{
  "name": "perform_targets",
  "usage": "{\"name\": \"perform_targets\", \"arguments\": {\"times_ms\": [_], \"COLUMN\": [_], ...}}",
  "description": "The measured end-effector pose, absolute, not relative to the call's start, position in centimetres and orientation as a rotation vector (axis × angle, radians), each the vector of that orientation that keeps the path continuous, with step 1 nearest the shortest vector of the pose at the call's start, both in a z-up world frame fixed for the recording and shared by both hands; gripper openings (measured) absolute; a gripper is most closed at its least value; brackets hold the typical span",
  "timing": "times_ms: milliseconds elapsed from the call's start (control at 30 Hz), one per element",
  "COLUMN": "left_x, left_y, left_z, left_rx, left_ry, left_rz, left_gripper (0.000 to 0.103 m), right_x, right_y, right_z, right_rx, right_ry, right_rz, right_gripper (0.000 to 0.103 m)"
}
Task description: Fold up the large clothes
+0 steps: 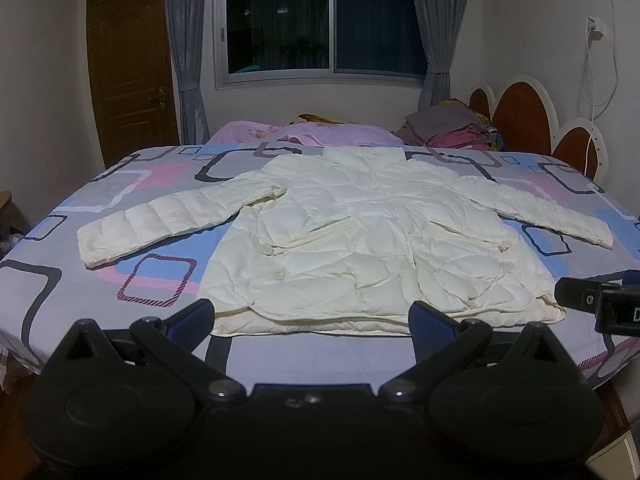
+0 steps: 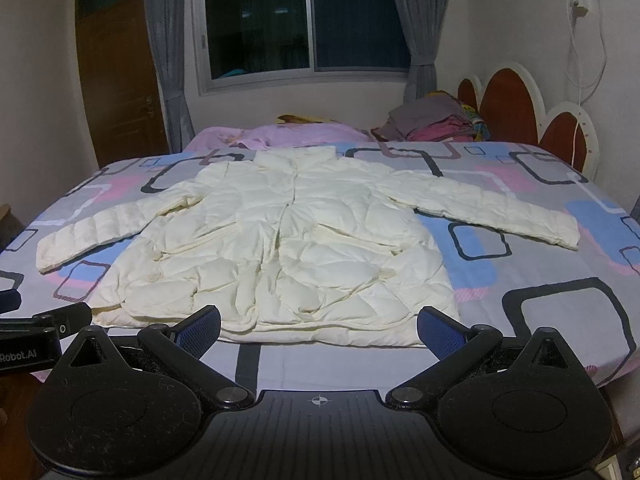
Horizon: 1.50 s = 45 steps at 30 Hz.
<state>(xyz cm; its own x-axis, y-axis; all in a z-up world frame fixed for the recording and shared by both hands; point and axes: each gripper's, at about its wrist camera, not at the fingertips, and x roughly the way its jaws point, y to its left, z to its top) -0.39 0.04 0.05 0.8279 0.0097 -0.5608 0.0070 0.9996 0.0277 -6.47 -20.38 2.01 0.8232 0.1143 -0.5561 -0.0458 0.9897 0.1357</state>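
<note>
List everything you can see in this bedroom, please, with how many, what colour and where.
jacket: one, cream, spread flat on the bed, sleeves out
bedsheet: one, grey with pink and blue squares, covering the bed
pillow: one, pink, far side of the bed
clothes pile: one, grey and pink, by the headboard
headboard: one, red-brown, white-edged, right
window: one, dark, back wall
curtains: two, grey, beside the window
door: one, brown, left
left gripper: one, black, open, near the hem
right gripper: one, black, open, near the hem

left wrist, right wrist — near bed [image 1: 48, 272] edge | facing window [image 1: 320, 24] | sharing jacket [image 1: 360, 240]
</note>
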Motion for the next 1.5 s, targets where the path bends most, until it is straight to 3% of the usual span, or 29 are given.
{"name": "perform_targets", "arguments": {"times_ms": [1033,1500], "left_x": [0.1,5.8], "left_y": [1.0,-1.2], "left_z": [-0.2,0.7], "left_rx": [0.026,0.043], "left_ry": [0.573,0.533], "left_rz": [0.008,-0.078], "left_gripper": [0.103,0.103], "right_x": [-6.3,-2.2], "right_y": [-20.3,-28.7], "right_z": [1.7,1.5], "right_rx": [0.12,0.204], "right_ry": [0.597,0.554], "right_rz": [0.072,-0.129], "right_gripper": [0.103,0.103]}}
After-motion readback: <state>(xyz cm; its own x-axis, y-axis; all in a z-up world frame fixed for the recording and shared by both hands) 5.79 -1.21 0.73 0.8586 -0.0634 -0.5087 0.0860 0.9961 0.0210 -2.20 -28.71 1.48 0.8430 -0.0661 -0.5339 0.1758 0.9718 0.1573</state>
